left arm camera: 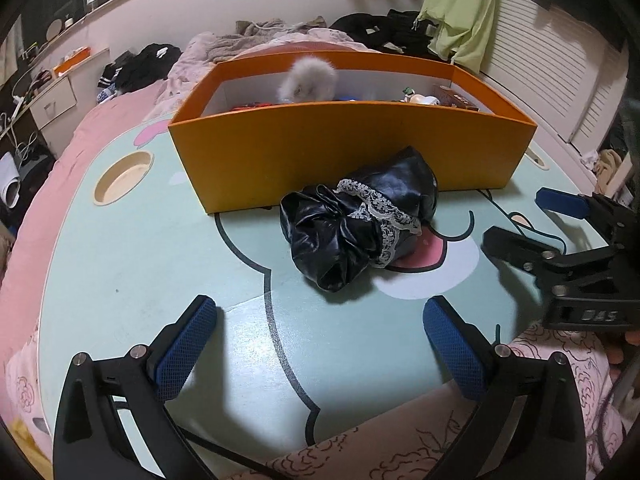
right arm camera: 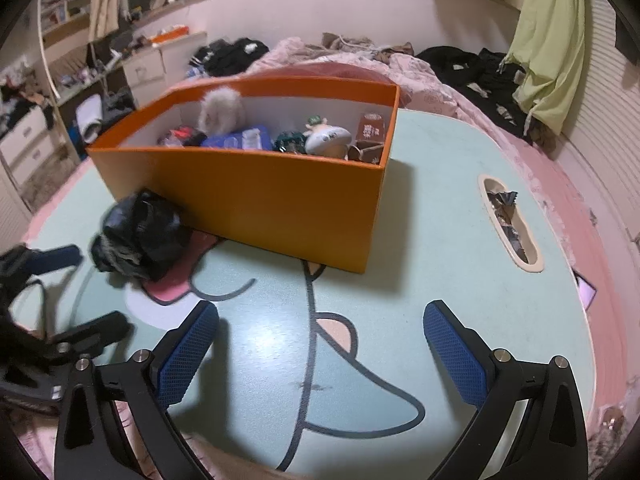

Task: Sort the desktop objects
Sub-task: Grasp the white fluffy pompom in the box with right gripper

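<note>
Both hand-held grippers hung over the bench with nothing between their blue pads. Seen from its own camera, the left hand-held gripper stood wide, its fingers apart over bare mint-green tabletop printed with a cartoon face. From that camera, the right hand-held gripper showed at about 3 o'clock, jaws also spread wide and empty.

A crumpled black bag trimmed with white lace lay on the bench at 12 o'clock from the left hand-held gripper, ahead of its pads and not touched by them. It rested against the near wall of an orange box, which stood further off at 12 o'clock.

From the right wrist camera, the right hand-held gripper was open over the printed tabletop, and the left hand-held gripper appeared blurred at 9 o'clock, just beside the bag. The box held a grey fluffy ball, a white figurine, a brown carton and other small items too jumbled to make out. At 2 o'clock an oval slot in the bench held scraps.
</note>
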